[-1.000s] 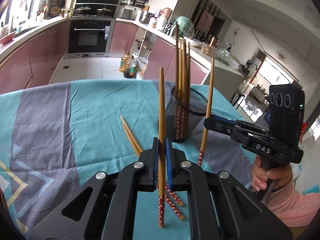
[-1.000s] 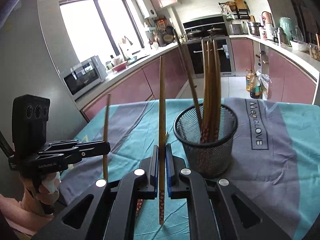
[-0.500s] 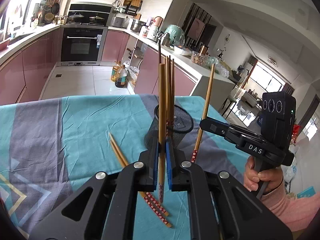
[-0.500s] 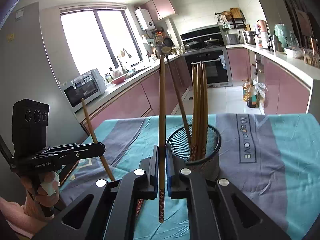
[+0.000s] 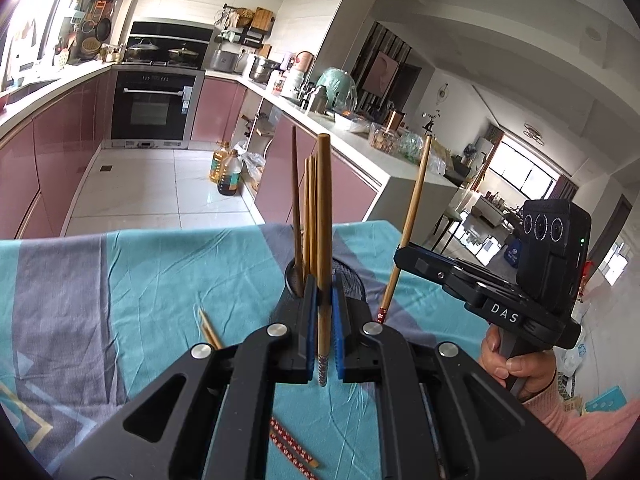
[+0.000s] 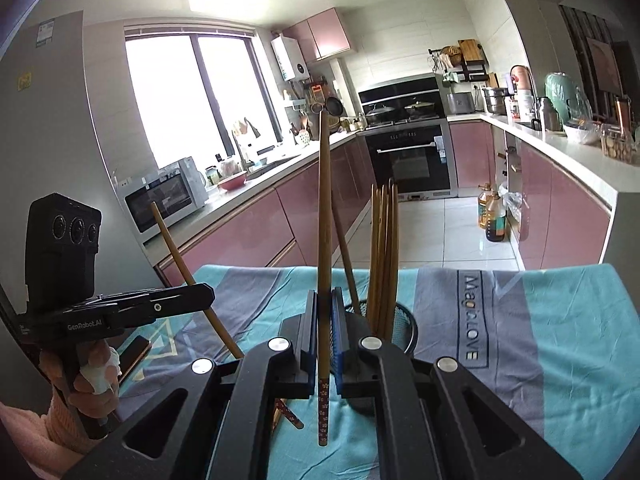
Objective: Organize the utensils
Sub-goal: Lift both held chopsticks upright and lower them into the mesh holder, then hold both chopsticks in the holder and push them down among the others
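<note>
Two grippers' fingers (image 5: 308,334) are each clamped tight on one upright chopstick (image 5: 323,240) near the mesh holder (image 6: 404,320).

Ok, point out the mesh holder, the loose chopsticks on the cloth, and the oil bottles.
mesh holder (image 6: 404,320): right wrist view, on its black rim.
loose chopsticks (image 5: 290,442): left wrist view, on their red patterned ends.
oil bottles (image 5: 226,170): left wrist view, on the bottles' bodies.

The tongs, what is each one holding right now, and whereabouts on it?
Left tongs: one chopstick, clamped near its patterned lower end. Right tongs: another chopstick, same place.
</note>
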Demonstrator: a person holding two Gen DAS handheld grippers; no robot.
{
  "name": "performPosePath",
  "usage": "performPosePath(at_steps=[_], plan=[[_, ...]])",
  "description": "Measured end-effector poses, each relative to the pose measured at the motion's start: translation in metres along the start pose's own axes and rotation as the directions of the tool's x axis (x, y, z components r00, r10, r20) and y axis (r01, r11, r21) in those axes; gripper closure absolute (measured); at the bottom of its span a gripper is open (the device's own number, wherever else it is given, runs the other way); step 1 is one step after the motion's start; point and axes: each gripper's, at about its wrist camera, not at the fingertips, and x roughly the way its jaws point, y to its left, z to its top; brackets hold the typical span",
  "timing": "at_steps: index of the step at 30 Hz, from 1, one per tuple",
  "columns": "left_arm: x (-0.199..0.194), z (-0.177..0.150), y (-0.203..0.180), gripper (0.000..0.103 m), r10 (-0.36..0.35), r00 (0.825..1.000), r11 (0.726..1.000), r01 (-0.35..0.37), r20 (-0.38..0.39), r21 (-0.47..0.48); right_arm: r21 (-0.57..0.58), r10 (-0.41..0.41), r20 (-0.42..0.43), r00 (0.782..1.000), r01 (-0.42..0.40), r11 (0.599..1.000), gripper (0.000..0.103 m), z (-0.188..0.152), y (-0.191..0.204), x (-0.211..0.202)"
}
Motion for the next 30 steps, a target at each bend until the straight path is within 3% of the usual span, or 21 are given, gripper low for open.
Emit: performPosePath(at_steps=[17, 30], plan=[[-0.009, 0.042, -0.024, 0.096, -0.01, 0.997, 0.998, 0.005, 0.077, 0.062, -0.036, -0.01, 0.057, 0.998, 0.012, 0.999, 0.097, 0.03, 0.005, -0.001], [-0.012, 0.051, -0.04, 0.096, -0.015, 0.994, 0.995, 0.004, 0.105, 0.102, -0.057, -0.022, 0.075, 0.997, 0.026, 0.998, 0.097, 0.043, 0.005, 0.004]])
